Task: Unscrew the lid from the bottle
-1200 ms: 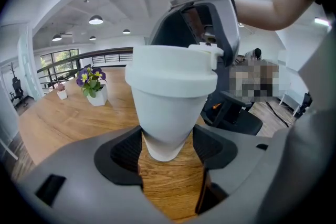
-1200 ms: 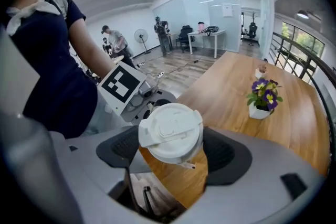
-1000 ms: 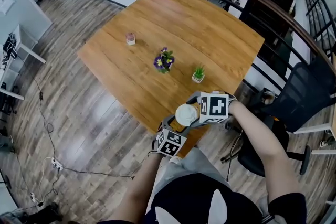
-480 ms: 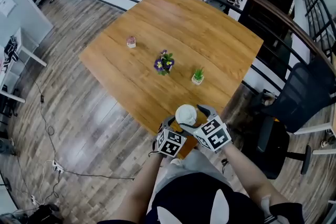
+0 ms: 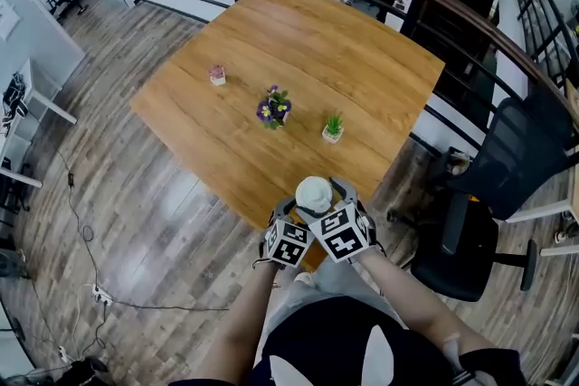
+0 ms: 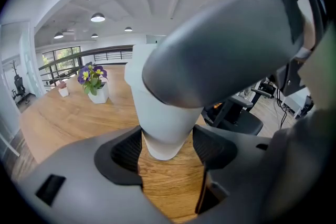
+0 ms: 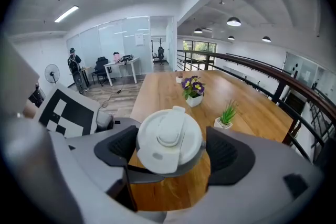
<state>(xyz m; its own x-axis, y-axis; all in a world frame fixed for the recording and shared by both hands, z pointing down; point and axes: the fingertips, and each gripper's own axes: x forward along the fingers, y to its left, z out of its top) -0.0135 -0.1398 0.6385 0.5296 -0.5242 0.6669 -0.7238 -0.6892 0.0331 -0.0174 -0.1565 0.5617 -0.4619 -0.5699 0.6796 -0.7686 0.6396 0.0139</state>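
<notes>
We hold the bottle (image 6: 157,113) by its lower body in the left gripper (image 6: 167,145), pads pressed on either side. It is at the near corner of the table (image 5: 271,41); whether it rests on the wood or is lifted a little, we cannot tell. The right gripper (image 7: 170,150) sits round the lid (image 7: 169,139). Its jaws have just been opening and stand wide, with the lid between them and the pads just beside its rim, not biting as far as we can judge.

This looks to us like a fresh bite for another turn. To do it well, we should close squarely on the lid's round rim, below the raised flap on top. We should keep the left grip firm so the body does not spin along, and twist about the bottle's own axis without tilting. We should lift only once the thread lets go.

We count one bottle, one lid and two grippers. Three small plant pots stand further up the table: a pink one (image 5: 217,74), a purple-flowered one (image 5: 273,108) and a green one (image 5: 333,128).
</notes>
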